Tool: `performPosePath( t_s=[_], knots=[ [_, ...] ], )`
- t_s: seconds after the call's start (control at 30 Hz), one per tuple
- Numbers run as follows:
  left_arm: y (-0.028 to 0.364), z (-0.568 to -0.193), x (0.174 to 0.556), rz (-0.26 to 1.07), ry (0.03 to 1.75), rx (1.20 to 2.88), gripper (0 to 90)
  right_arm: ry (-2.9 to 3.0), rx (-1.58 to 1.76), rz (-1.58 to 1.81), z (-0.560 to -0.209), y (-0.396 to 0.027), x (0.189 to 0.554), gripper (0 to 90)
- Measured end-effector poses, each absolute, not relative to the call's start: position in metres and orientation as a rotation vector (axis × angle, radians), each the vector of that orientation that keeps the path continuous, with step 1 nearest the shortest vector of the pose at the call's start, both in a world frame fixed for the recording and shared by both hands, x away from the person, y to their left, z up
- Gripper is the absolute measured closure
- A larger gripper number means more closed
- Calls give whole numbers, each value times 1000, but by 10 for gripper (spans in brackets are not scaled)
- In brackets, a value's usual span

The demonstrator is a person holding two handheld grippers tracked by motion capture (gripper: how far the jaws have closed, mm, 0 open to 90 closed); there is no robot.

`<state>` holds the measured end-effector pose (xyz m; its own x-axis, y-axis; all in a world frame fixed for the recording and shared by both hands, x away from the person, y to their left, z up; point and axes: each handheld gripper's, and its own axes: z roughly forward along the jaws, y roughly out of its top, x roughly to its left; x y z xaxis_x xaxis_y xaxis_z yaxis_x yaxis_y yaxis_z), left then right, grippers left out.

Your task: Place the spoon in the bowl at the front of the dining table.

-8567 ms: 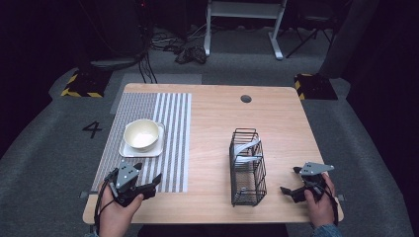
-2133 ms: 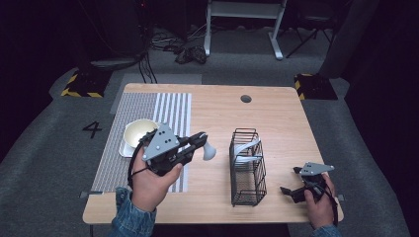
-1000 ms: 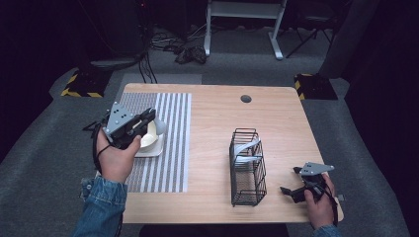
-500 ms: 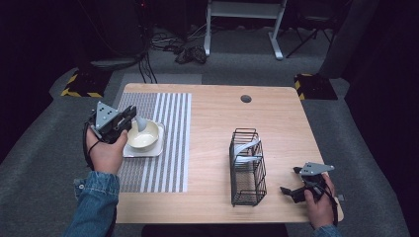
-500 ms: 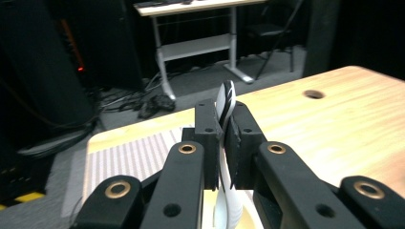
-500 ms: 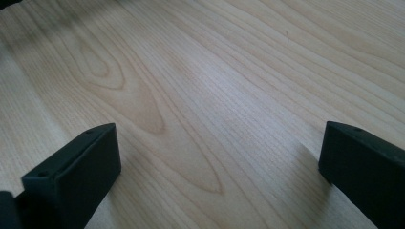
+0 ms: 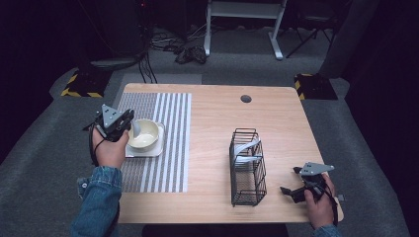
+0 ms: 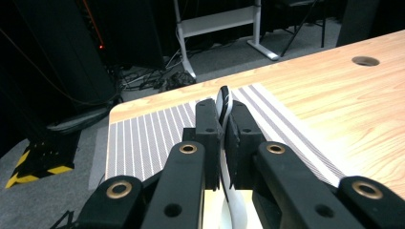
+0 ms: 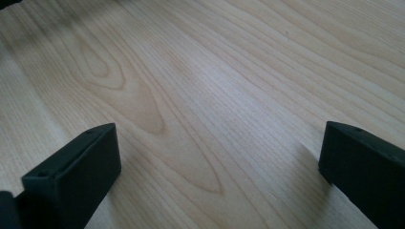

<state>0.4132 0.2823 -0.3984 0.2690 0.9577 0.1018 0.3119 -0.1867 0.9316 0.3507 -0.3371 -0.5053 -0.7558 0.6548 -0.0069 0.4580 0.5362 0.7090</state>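
spoon: white spoon (image 8: 224, 102), clamped edge-on between the left gripper's pads; its upper end sticks up just past the jaw tips, the rest runs down between the jaws. In the high view the spoon (image 7: 136, 129) hangs over the left half of the bowl.
spoon contact: can't tell whether its lower end touches the bowl's inside.
left gripper: left gripper (image 7: 129, 124) clenched on the spoon, jaws nearly together with just the spoon's thickness between them; it sits at the bowl's left rim, jaws pointing across the bowl, grey plate on top.
left hand: hand (image 7: 109, 148) just left and near-side of the bowl, denim sleeve behind it.
bowl: cream bowl (image 7: 146, 138) sits on a white square plate (image 7: 143, 151).
mat: grey striped mat (image 7: 168, 133) lies under plate and bowl, and runs on past the bowl to the far and near sides.
rack: black wire rack (image 7: 247, 168) well right of the bowl, on bare wood; pale utensils lean inside, type unclear.
right gripper: right gripper (image 7: 298, 188) far right of the bowl, beyond the rack, near the table's near edge; jaws released and spread wide, nothing but wood grain between them.
table: wooden table (image 7: 212, 123), round cable hole (image 7: 245, 98) on the far side, right of the bowl.
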Motion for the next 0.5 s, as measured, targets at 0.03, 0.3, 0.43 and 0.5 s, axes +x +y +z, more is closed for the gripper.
performPosePath(
  t_s=[0.03, 0.3, 0.43, 0.5],
  knots=[
    [283, -400, 414, 946, 1181, 1681, 848, 2505, 930, 1038, -505, -337, 351, 5],
    [283, -417, 423, 968, 1178, 1703, 848, 2505, 929, 1038, -505, -337, 351, 5],
    [282, -425, 426, 974, 1177, 1708, 847, 2505, 929, 1038, -505, -337, 351, 5],
    [281, -426, 425, 972, 1175, 1701, 847, 2505, 930, 1038, -505, -337, 351, 5]
  ],
)
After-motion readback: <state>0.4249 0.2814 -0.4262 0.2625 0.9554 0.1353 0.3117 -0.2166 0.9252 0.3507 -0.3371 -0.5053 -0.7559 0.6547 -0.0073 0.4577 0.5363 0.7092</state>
